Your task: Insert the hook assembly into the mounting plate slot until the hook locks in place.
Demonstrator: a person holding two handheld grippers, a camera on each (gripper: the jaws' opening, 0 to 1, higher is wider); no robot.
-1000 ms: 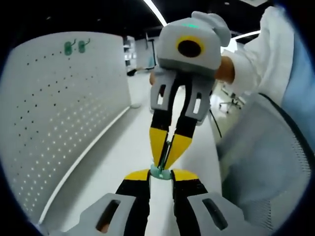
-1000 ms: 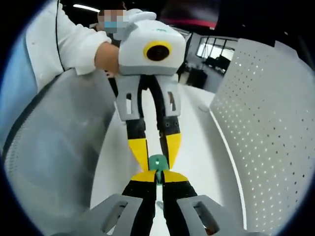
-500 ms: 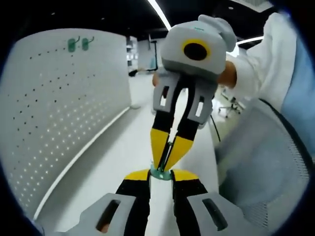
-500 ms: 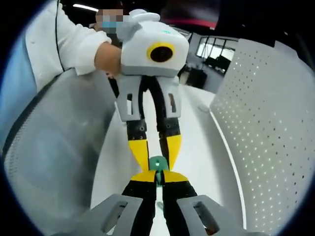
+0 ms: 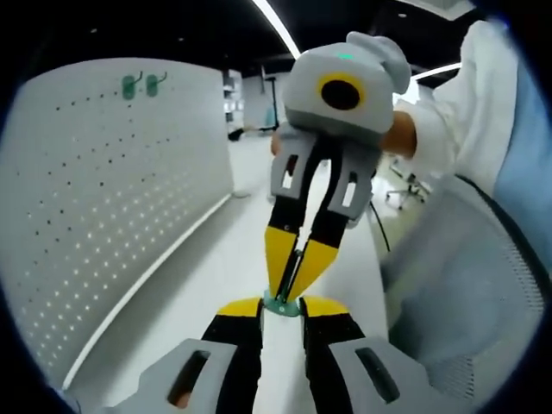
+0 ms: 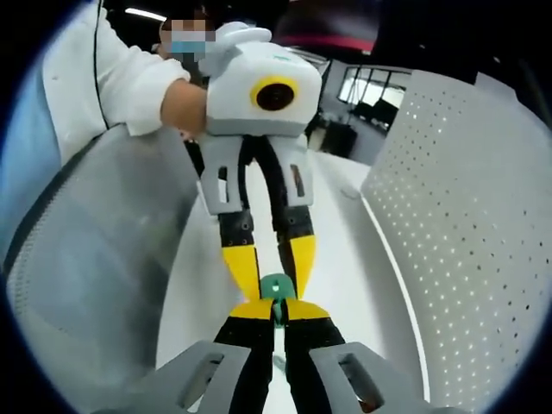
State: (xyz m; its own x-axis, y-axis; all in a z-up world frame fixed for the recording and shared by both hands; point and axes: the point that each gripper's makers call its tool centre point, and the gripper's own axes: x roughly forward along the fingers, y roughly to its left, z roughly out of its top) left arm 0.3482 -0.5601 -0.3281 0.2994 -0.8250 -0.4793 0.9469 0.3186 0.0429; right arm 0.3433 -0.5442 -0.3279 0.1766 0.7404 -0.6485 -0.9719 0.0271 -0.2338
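A small teal mounting plate (image 5: 280, 304) sits pinched between the yellow tips of my left gripper (image 5: 281, 309), which is shut on it. My right gripper (image 5: 291, 283) comes down from above, tip to tip with the left one, shut on a thin dark hook (image 5: 297, 261) that meets the plate. In the right gripper view my right gripper (image 6: 276, 314) holds the hook (image 6: 276, 316) right under the teal plate (image 6: 275, 285), which the left gripper (image 6: 275, 278) grips from above. How deep the hook sits in the slot is hidden.
A white pegboard (image 5: 95, 216) stands to the left with two green hooks (image 5: 138, 84) near its top; the pegboard (image 6: 457, 224) also appears in the right gripper view. A white table (image 5: 216, 267) lies below. A grey mesh chair back (image 5: 466, 293) and a white sleeve (image 5: 457, 103) are close by.
Both cameras have shifted slightly with the hands. The two grippers stay tip to tip, each still shut on its part; no clear change between hook and plate.
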